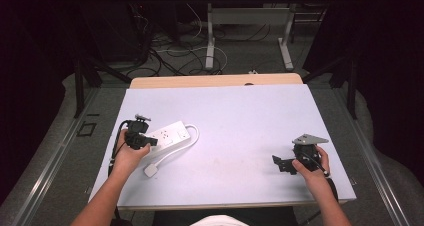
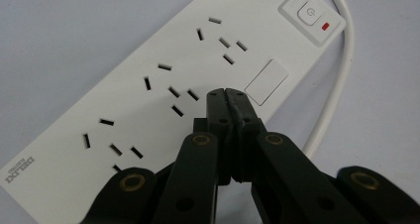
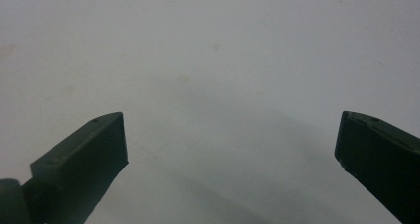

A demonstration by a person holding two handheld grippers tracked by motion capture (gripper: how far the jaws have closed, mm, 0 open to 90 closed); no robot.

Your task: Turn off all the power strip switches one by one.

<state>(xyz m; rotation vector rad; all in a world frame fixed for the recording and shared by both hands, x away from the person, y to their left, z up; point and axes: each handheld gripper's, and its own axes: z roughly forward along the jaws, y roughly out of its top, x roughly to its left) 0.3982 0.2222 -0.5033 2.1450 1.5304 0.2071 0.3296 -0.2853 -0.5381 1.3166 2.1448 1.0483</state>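
A white power strip (image 1: 167, 135) lies on the left part of the table, its white cable (image 1: 176, 152) looping back to a plug (image 1: 151, 170) near the front. My left gripper (image 1: 148, 141) hovers over the strip's near end. In the left gripper view the strip (image 2: 148, 100) shows several socket groups and a switch with a red light (image 2: 312, 17); my left gripper (image 2: 226, 96) has its jaws pressed together with nothing between them, tips just above the strip's edge. My right gripper (image 1: 280, 164) rests low at the front right, open over bare tabletop (image 3: 223, 85).
The pale lilac table top (image 1: 240, 121) has its front edge near my forearms. Beyond the far edge are a floor with tangled cables (image 1: 170, 56) and the legs of another desk (image 1: 211, 41).
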